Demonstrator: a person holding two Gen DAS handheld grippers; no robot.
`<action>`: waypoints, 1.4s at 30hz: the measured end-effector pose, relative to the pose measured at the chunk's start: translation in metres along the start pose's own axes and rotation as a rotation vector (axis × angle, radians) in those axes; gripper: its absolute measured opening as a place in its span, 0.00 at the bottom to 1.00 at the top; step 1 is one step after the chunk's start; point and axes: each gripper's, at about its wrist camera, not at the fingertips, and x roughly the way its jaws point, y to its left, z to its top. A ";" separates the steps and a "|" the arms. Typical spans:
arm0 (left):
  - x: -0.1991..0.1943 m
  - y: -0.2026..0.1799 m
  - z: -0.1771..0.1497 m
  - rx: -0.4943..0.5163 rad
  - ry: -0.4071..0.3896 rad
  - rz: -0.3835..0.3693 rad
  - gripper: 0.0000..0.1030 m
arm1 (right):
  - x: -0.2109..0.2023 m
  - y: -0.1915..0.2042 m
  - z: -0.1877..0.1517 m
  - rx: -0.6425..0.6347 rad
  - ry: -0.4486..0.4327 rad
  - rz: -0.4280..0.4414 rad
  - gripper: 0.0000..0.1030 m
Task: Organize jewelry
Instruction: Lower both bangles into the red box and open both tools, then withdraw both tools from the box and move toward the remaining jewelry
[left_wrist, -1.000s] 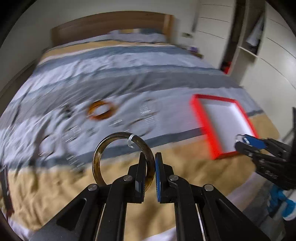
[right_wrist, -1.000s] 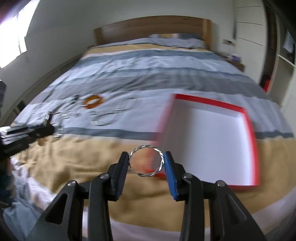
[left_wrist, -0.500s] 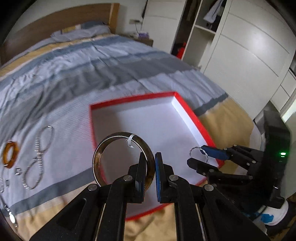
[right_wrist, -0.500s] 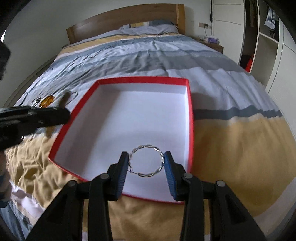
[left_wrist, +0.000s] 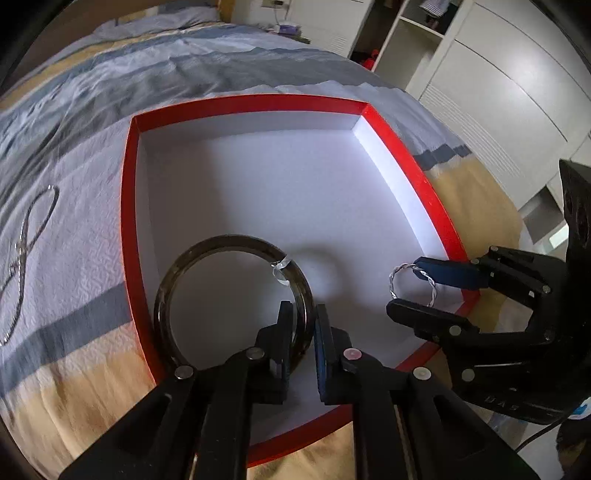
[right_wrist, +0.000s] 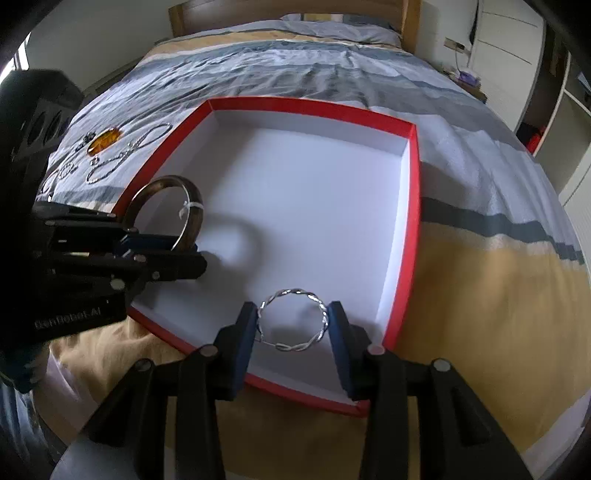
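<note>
Left wrist: left gripper (left_wrist: 300, 325) jaws opening, dark brown bangle (left_wrist: 192, 266) between pads, over near-left corner of red box (left_wrist: 127, 206); right gripper (left_wrist: 413, 284) clamped on twisted silver bangle (left_wrist: 395, 277); chain necklace (left_wrist: 22, 243) on bedspread (left_wrist: 74, 110)

Right wrist: right gripper (right_wrist: 291, 325) clamped across twisted silver bangle (right_wrist: 314, 295) above box's near edge; amber bangle (right_wrist: 104, 140) lying left of box

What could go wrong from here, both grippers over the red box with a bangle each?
1. The left gripper, jaws opening, pinches the dark bangle at one edge only; released, it may roll against the red box wall or tip out.
2. The right gripper holds the thin twisted silver bangle just inside the box's near rim; it could drop onto the bedspread.
3. The grippers could collide.
</note>
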 end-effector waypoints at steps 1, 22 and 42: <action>-0.001 0.001 -0.001 -0.011 -0.002 0.005 0.12 | 0.001 0.000 0.001 -0.003 0.001 0.003 0.37; -0.023 0.013 -0.014 -0.072 0.007 0.135 0.21 | 0.001 0.022 0.019 -0.099 0.043 0.057 0.39; -0.183 -0.017 -0.037 -0.004 -0.246 0.189 0.65 | -0.154 0.019 -0.018 0.070 -0.172 -0.049 0.41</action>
